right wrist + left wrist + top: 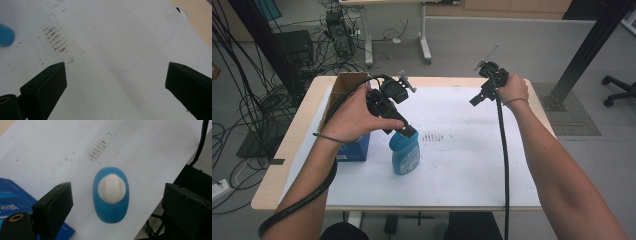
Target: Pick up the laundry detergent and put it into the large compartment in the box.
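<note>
High view: left gripper (404,131) hovers over upright blue bottle (405,152), jaws spread.
Right gripper (478,98): raised, jaws apart, empty.
Next: lower, close on the cap (111,188).

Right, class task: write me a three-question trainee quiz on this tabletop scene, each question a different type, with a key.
1. True or false: the left gripper is shut on the blue bottle.
2. What colour is the bottle's cap?
3. What lies under the right gripper? A) bare white sheet B) blue box C) the bottle

Key: 1 false, its jaws stand open either side of the bottle; 2 white; 3 A.
</note>
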